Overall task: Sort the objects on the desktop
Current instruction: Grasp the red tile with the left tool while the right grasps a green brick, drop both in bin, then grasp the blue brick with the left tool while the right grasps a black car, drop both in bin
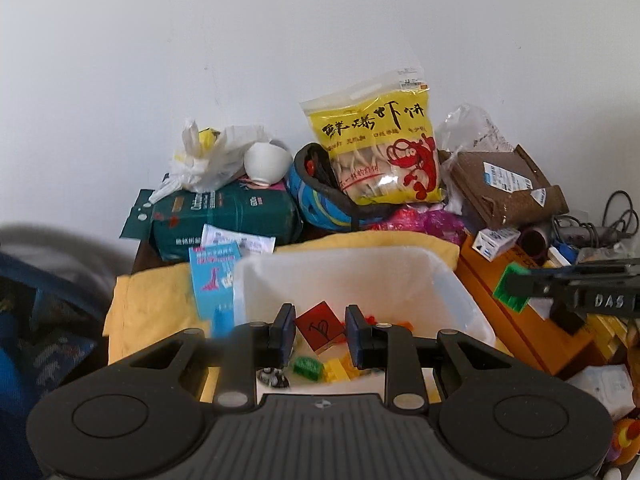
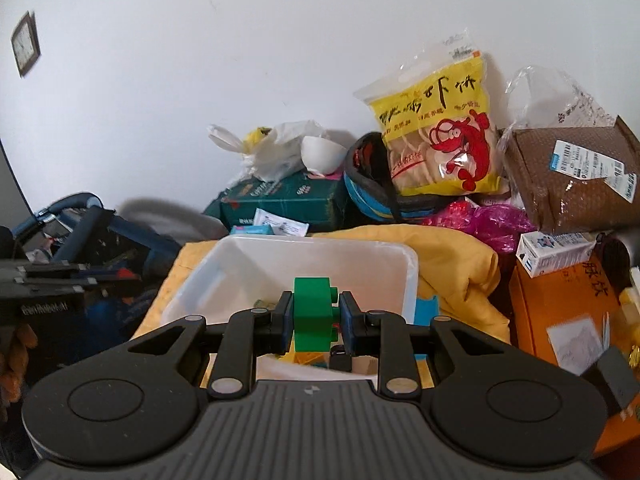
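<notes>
A: What worries you here?

B: The right gripper (image 2: 314, 322) has its jaws clamped on a green toy brick (image 2: 314, 312), held in the air over the white plastic bin (image 2: 412, 276). Only the side faces are pinched, so a jolt could let the brick twist and slip; if it drops while off-centre it may bounce off the rim onto the yellow cloth (image 2: 452, 264).

A: And the left gripper (image 1: 320, 334)?

B: Its jaws stand apart with nothing between them, above the same bin (image 1: 448, 276). Both tools crowd one opening, so they could knock each other.

A: How does the brick look?

B: Bright green, hard plastic, chunky, with round studs on its right side. It stands upright in the jaws. More bricks, green (image 1: 308, 367) and yellow (image 1: 340, 370), already lie in the bin beside a red card (image 1: 320, 326).
</notes>
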A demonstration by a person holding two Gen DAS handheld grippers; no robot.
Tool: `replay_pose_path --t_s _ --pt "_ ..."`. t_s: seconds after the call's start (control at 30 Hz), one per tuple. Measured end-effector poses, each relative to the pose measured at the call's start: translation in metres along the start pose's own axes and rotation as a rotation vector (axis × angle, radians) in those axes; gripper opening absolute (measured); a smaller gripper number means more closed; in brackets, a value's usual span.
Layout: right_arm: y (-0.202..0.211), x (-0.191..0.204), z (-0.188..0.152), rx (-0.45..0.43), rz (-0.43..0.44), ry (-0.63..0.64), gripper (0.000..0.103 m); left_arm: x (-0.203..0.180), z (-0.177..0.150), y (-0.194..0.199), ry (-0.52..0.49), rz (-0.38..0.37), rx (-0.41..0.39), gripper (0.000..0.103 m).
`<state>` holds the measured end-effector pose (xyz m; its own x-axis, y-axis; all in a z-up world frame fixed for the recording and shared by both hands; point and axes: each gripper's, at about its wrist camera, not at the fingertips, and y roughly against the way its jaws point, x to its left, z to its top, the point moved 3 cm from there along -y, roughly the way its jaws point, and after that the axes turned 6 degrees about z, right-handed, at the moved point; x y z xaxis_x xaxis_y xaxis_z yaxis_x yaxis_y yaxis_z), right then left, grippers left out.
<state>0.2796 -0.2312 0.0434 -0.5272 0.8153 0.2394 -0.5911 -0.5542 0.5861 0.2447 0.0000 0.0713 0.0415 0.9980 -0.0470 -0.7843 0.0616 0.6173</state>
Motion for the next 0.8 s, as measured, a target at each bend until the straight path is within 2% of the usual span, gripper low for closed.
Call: replay_pose_path --t_s 0.3,0.43,0.5,0.53,0.57,0.63,0.8 --pt "-0.04 -0.007 0.019 0.147 -0.012 -0.029 0.027 -0.007 0.027 -0.043 -0.001 0.022 0.101 0.03" --pt "-0.055 -0.007 0.023 0.196 -0.027 -0.012 0.027 -0.016 0.029 -0.06 -0.033 -0.01 0.174 0.031" --pt "-0.062 -0.007 0.024 0.213 -0.032 -0.008 0.027 -0.02 0.029 -0.066 -0.061 0.008 0.188 0.035" --pt "-0.063 -0.007 0.025 0.21 -0.044 -0.003 0.032 -0.022 0.029 -0.069 -0.075 0.028 0.197 0.047" --pt "-0.064 -0.007 0.025 0.199 -0.06 -0.001 0.051 -0.023 0.029 -0.07 -0.079 0.058 0.191 0.058" --pt "-0.063 -0.009 0.025 0.169 -0.075 -0.005 0.066 -0.022 0.028 -0.069 -0.076 0.093 0.159 0.064" --pt "-0.051 -0.012 0.011 0.141 -0.037 -0.008 0.065 -0.016 0.008 -0.06 -0.074 0.074 0.125 0.064"
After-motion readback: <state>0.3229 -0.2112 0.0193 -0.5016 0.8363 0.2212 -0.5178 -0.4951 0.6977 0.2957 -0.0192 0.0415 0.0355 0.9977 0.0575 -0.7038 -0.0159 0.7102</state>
